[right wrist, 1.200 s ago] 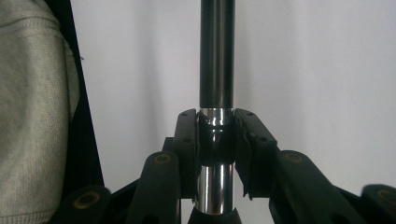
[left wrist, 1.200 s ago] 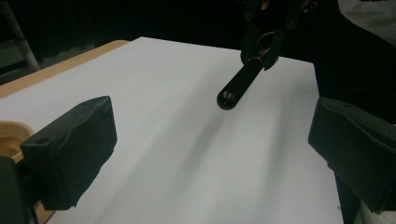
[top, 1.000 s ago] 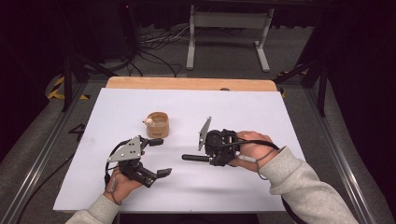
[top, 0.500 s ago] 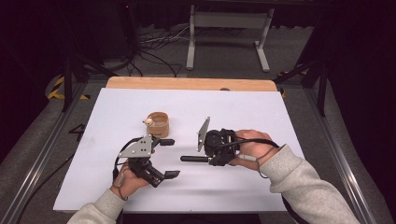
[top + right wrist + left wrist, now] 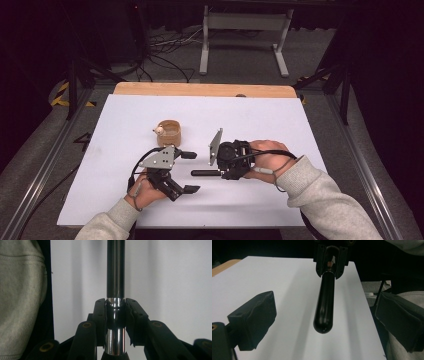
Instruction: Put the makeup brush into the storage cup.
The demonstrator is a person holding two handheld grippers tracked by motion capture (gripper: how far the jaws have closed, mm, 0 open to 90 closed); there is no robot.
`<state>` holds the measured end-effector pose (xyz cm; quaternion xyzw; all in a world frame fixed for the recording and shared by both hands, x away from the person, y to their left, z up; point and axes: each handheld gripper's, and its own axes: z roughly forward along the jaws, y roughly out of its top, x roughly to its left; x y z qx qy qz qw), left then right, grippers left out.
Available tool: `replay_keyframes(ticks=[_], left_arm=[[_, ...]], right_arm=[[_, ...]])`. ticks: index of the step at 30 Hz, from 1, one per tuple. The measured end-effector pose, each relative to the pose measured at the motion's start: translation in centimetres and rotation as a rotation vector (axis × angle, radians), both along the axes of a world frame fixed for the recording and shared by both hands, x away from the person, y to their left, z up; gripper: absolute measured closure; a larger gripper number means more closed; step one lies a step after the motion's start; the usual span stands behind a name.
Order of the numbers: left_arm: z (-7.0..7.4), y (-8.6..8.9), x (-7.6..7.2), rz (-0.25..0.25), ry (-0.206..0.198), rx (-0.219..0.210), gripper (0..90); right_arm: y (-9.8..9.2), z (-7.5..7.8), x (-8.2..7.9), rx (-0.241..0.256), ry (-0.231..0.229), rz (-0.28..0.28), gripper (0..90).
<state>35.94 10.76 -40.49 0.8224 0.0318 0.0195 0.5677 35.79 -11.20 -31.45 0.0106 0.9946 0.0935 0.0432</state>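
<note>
Left tongs (image 5: 187, 171): held near left over the white bench (image 5: 300, 130), jaws spread wide, nothing between them. Right tongs (image 5: 220, 172): clamped on a black rod with chrome collar (image 5: 205, 173), held level just right of the left tongs. Wooden cup (image 5: 168, 132): set farther back on the bench.

- Left gripper (image 5: 322, 327): jaws wide apart, nothing between the pads.
- Black rod (image 5: 325, 305) points at the camera, above the white table (image 5: 287, 290).
- Right gripper (image 5: 331, 258) clamps the rod's far end.
</note>
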Motion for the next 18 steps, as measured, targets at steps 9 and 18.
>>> replay_keyframes(ticks=[9,18], left_arm=[[-0.15,-0.53,0.38,-0.015,0.013,0.074,12.2],[-0.26,-0.6,0.55,-0.023,0.018,0.113,22.6]], right_arm=[[0.35,-0.35,-0.17,0.005,0.002,0.018,71.8],[0.59,-0.56,-0.44,0.024,0.009,0.045,71.7]])
